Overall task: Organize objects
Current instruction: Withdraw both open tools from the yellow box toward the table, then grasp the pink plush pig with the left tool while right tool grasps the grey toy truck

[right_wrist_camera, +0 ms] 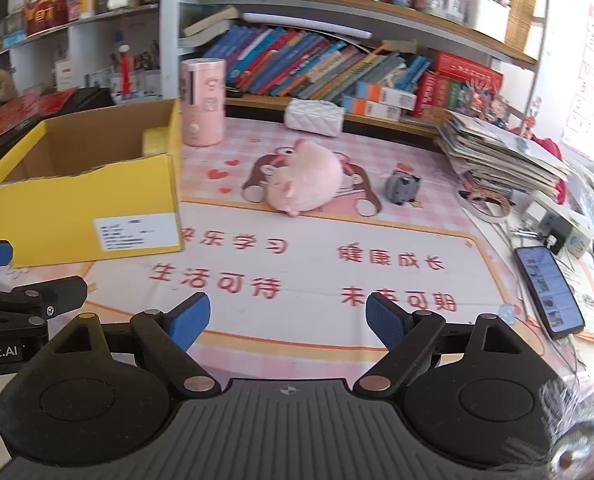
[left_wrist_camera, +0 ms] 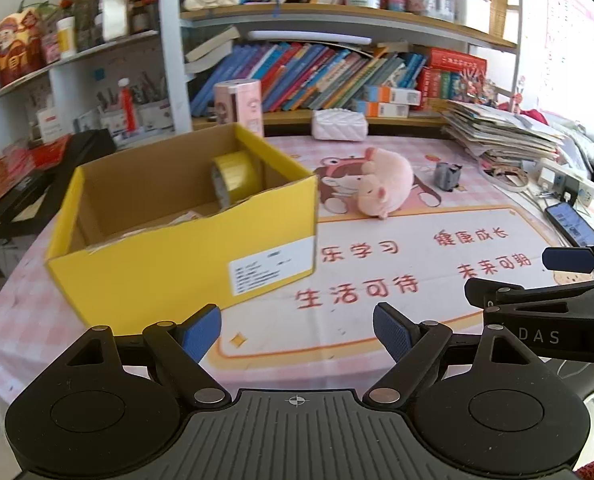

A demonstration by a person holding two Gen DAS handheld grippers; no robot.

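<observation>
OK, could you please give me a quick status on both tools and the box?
Left tool open, empty. Right tool open, empty. Yellow box holds tape roll; pink plush on mat, path clear.

Bright daylight floods in from the right of both views, washing out the wall and the surface's (right_wrist_camera: 305, 240) right edge, while the fisheye lenses bend the bookshelf (left_wrist_camera: 337, 12) toward dark vignetted corners and slight blur softens the yellow box (left_wrist_camera: 185, 256).
</observation>
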